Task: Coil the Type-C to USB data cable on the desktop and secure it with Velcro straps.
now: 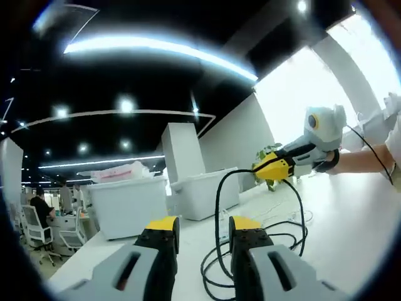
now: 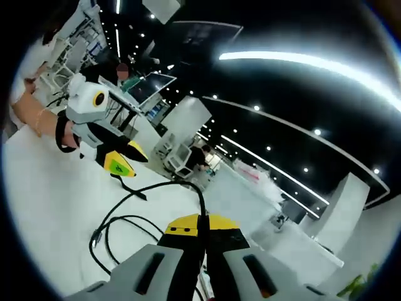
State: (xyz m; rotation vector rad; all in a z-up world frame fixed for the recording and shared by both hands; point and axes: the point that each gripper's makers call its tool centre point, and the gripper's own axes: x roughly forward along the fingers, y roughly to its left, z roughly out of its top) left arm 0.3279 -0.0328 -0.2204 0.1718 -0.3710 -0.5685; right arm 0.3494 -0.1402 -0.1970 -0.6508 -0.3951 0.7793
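Black data cable (image 1: 220, 207) rises in an arch off the white tabletop (image 1: 351, 219), its remaining loops sprawled loose there. Right claw (image 2: 202, 227) is clamped shut on the arch's upper end. Left claw (image 1: 202, 227) stands parted beside the loops, gripping nothing. Beyond the loops sit white storage bins (image 1: 128, 202), apparently lidless.

Smooth matt white desktop (image 1: 351, 213), glossy black cable (image 1: 219, 207), translucent plastic bins (image 1: 128, 204)
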